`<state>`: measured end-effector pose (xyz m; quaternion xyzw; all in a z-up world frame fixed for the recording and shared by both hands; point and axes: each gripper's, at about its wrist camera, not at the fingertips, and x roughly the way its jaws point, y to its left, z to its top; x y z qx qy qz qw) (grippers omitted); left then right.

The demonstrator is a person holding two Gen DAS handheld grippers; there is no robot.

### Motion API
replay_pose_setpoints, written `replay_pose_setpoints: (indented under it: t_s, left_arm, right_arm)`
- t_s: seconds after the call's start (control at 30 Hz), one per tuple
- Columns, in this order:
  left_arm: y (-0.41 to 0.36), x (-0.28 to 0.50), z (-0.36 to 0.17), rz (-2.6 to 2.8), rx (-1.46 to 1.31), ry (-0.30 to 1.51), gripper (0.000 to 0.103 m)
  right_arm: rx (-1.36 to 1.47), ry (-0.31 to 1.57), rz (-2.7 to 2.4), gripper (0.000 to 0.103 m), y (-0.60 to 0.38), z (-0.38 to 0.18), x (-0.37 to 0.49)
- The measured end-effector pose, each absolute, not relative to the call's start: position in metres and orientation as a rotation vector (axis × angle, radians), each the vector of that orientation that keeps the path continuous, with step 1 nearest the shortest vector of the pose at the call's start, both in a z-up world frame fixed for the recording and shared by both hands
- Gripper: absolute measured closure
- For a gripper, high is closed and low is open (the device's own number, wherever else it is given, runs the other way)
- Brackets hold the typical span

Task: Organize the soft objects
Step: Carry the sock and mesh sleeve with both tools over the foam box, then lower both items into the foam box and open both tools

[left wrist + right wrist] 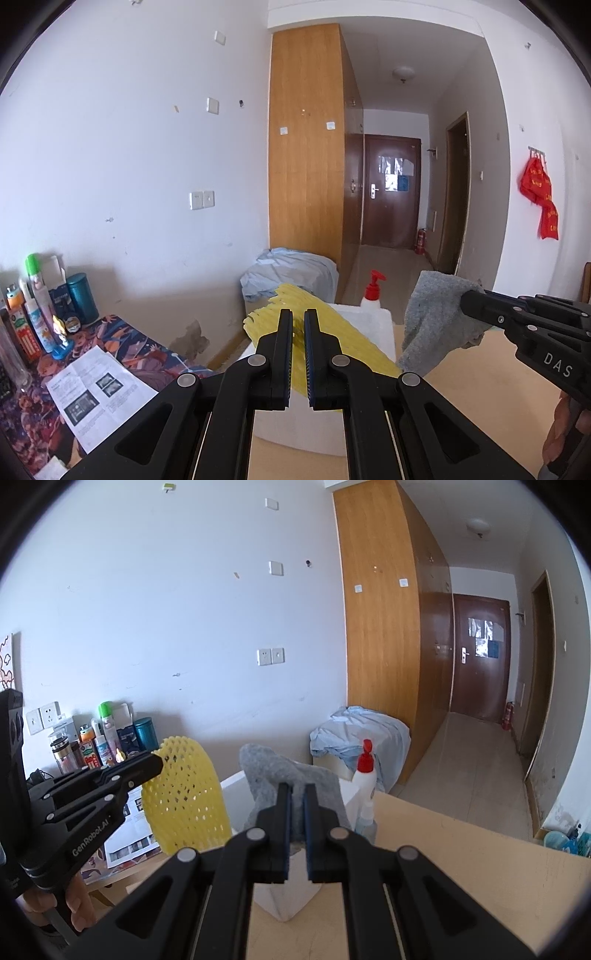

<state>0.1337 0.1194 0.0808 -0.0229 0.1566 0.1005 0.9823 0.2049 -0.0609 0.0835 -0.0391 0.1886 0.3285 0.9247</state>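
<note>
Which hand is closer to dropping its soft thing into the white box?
Probably the left. The left gripper holds the yellow foam net right over the white foam box. The right gripper holds the grey cloth over it too, though the left view shows the cloth nearer the box's edge.

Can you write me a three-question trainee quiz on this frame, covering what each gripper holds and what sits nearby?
1. Multiple choice: what is the left gripper clamped on?
A. a red cloth
B. the yellow foam net
C. a blue tin

2. True or false: the right gripper is open and holds nothing.

3. Fill in: the pump bottle beside the white foam box has a ____ top.

Key
1. B. The net is pinched between the closed jaws.
2. False. It is shut on the grey cloth, which hangs from its tip.
3. Red.
</note>
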Motion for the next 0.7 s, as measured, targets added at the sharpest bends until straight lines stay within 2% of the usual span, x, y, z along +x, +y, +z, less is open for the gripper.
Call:
replay_pose_setpoints:
  t_s: [0.7]
  left_arm:
    - [0.150,0.216,0.058,0.228,-0.046,0.378,0.097]
  right_arm:
    - [-0.098,0.443,0.683,0.095,-0.020,0.061,0.275]
